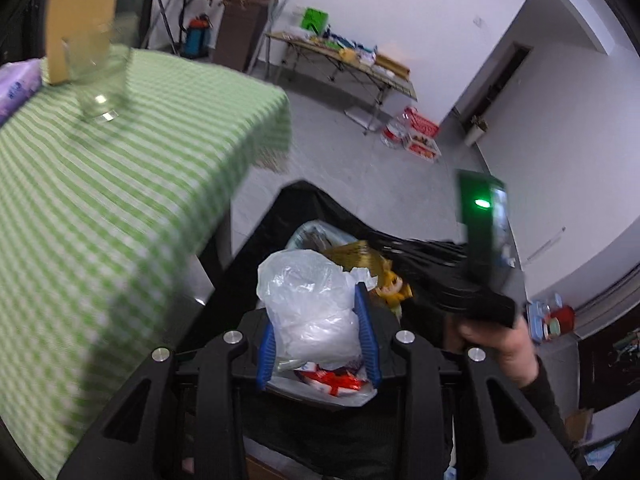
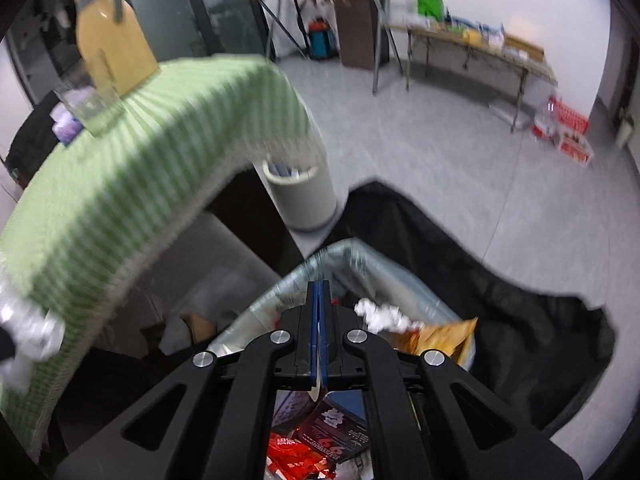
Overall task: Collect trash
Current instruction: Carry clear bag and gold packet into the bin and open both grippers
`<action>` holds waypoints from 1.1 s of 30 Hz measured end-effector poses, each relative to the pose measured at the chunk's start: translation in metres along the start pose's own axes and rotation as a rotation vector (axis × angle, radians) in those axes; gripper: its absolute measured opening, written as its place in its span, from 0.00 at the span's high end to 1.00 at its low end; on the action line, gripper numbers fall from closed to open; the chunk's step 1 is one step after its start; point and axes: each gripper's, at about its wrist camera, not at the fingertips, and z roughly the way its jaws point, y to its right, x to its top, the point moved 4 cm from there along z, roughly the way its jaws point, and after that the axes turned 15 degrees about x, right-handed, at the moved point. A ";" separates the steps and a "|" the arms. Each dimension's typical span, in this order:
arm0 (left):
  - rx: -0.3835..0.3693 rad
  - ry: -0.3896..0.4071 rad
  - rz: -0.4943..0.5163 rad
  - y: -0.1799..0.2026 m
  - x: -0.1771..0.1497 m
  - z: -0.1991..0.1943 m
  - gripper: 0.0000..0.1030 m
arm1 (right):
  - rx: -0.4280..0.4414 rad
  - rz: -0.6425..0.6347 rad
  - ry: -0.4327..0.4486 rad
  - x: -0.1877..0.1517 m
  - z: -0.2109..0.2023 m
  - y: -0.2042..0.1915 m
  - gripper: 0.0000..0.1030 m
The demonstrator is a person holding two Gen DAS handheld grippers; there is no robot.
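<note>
My left gripper [image 1: 318, 320] is shut on a white plastic bag of trash [image 1: 312, 304] with a red wrapper inside, held over the black trash bag [image 1: 404, 256]. The black bag's mouth holds a yellow snack packet [image 1: 384, 276]. My right gripper [image 2: 319, 296] is shut, its blue fingers [image 2: 315, 320] pinching a thin bit of the clear liner [image 2: 352, 256] at the bag's rim. Below it lie red wrappers [image 2: 296, 460], a crumpled white tissue [image 2: 380, 316] and an orange packet [image 2: 444, 336]. The right hand and its tool [image 1: 480, 280] show in the left wrist view.
A table with a green checked cloth [image 1: 100, 184] stands to the left, carrying a yellow-lidded glass jug [image 1: 80, 28] and a purple pack [image 1: 16, 88]. A grey waste bin [image 2: 300, 192] stands by the table's corner. A folding table [image 1: 348, 60] and red crates [image 1: 416, 132] are at the far wall.
</note>
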 end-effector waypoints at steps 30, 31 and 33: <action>0.041 -0.241 -0.009 0.051 -0.007 0.141 0.30 | 0.003 0.100 0.112 -0.014 -0.059 0.045 0.85; 0.046 -0.242 -0.007 0.049 -0.008 0.141 0.30 | -0.004 0.102 0.110 -0.015 -0.058 0.047 0.85; 0.055 -0.248 -0.011 0.044 -0.010 0.143 0.30 | -0.007 0.110 0.100 -0.016 -0.056 0.051 0.85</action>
